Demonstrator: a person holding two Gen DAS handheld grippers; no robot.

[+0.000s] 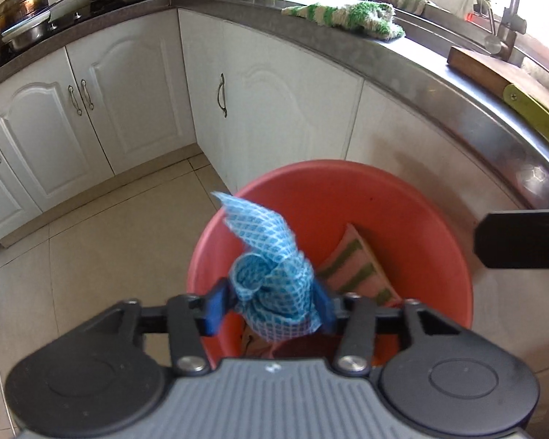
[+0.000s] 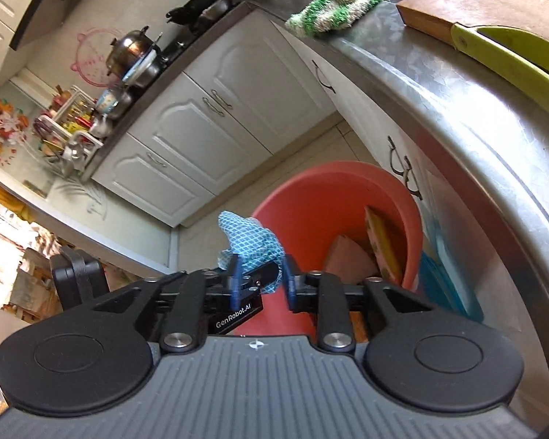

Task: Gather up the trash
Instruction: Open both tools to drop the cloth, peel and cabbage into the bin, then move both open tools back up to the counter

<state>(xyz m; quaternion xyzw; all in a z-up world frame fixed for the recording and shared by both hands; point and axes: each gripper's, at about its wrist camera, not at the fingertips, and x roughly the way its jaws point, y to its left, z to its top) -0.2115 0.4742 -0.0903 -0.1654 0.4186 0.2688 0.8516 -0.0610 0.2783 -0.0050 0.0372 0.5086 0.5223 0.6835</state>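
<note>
My left gripper (image 1: 271,305) is shut on a crumpled blue-and-white checked cloth (image 1: 271,274) and holds it over the near rim of an orange bin (image 1: 347,190) on the floor. A pink and green striped sponge (image 1: 358,274) leans inside the bin. In the right wrist view the cloth (image 2: 250,239) and the left gripper (image 2: 260,274) show in front of the bin (image 2: 329,197), which holds the sponge (image 2: 382,241) and a pink piece (image 2: 347,256). My right gripper (image 2: 261,285) is open and empty, its blue pads apart, just behind the left gripper. Part of the right gripper (image 1: 523,239) shows at the right edge of the left wrist view.
A steel countertop (image 1: 402,58) curves above the bin, with a green and white rag (image 1: 347,18), a wooden cutting board (image 1: 494,69), a green board (image 2: 512,58) and a sink faucet (image 1: 505,29). White cabinets (image 1: 128,102) stand behind. Pots (image 1: 22,11) sit on the stove. Tiled floor (image 1: 109,237) lies left.
</note>
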